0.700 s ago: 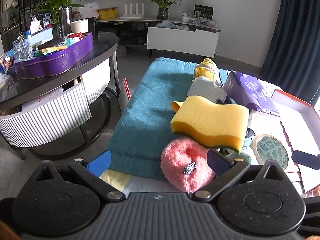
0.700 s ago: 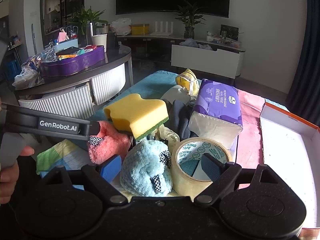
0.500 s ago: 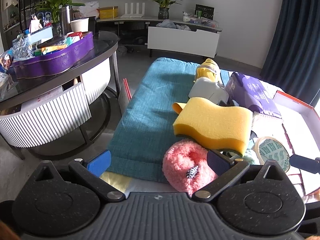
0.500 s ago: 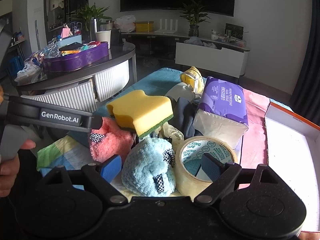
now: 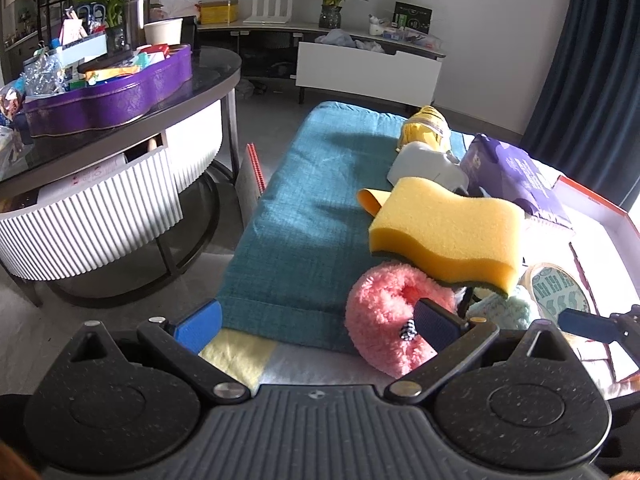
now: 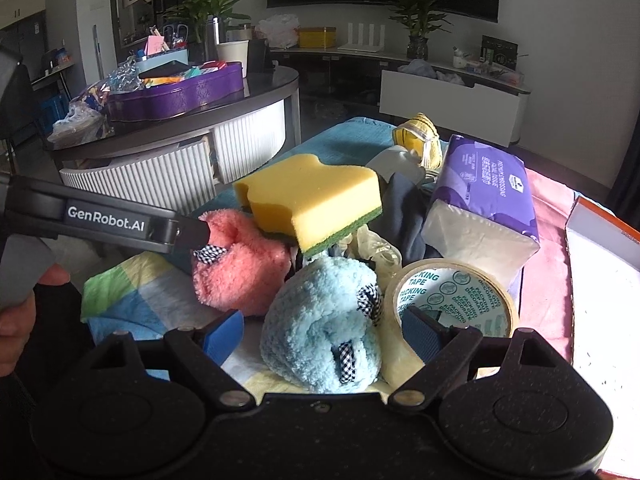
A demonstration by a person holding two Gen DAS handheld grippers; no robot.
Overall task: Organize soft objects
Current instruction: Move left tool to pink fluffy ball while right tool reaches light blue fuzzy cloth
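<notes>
A pink fluffy slipper (image 5: pixel 380 320) lies at the near edge of a pile on a teal cloth (image 5: pixel 312 200). My left gripper (image 5: pixel 316 326) is open; its right finger stands in front of the slipper without pressing it. A yellow sponge (image 5: pixel 444 232) rests on top of the pile. In the right wrist view a light blue fluffy slipper (image 6: pixel 320 328) sits between the spread fingers of my open right gripper (image 6: pixel 322 334), untouched by the pads. The pink slipper (image 6: pixel 240 264) and sponge (image 6: pixel 312 200) lie behind it, with the left gripper (image 6: pixel 196 232) reaching in from the left.
A roll of packing tape (image 6: pixel 452 296) sits right of the blue slipper, with a purple tissue pack (image 6: pixel 484 196) behind it. An orange-edged open box (image 6: pixel 600 248) stands at the right. A round table (image 5: pixel 120 128) bearing a purple tray stands at the left. A hand (image 6: pixel 16 320) holds the left gripper.
The right gripper has edged forward, so the blue slipper sits larger between its fingers. The left gripper has shifted only slightly. Both stay open.
</notes>
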